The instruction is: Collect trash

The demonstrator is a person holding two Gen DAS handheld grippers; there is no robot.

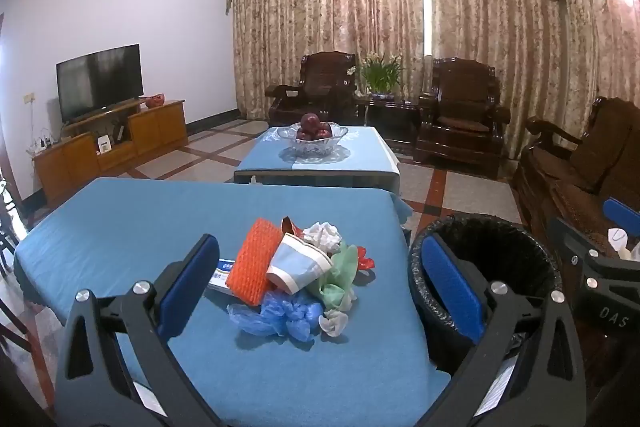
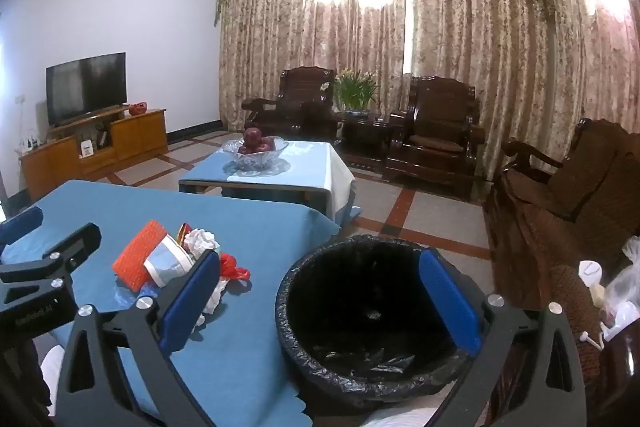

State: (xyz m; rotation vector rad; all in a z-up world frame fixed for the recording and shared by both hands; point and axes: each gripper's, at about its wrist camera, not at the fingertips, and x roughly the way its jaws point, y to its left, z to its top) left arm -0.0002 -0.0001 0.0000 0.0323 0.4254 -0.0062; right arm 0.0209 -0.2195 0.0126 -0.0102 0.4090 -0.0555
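Note:
A heap of trash lies on the blue table (image 1: 120, 227): an orange foam net (image 1: 253, 261), a crushed paper cup (image 1: 298, 265), a white tissue wad (image 1: 322, 233), green plastic (image 1: 340, 275), red plastic (image 1: 366, 261), a blue plastic glove (image 1: 280, 317) and a flat box (image 1: 218, 277). A bin with a black liner (image 2: 360, 315) stands right of the table. My left gripper (image 1: 320, 287) is open, above the heap. My right gripper (image 2: 320, 299) is open, above the bin's left rim. The orange net (image 2: 138, 259) and cup (image 2: 166, 265) also show in the right wrist view.
A second low table (image 1: 360, 151) holds a glass bowl of red fruit (image 1: 312, 133). Dark wooden armchairs (image 1: 464, 115) and a sofa (image 1: 580, 171) stand at the back and right. A TV (image 1: 100, 81) stands on a cabinet at left. Bags lie on the sofa (image 2: 620, 291).

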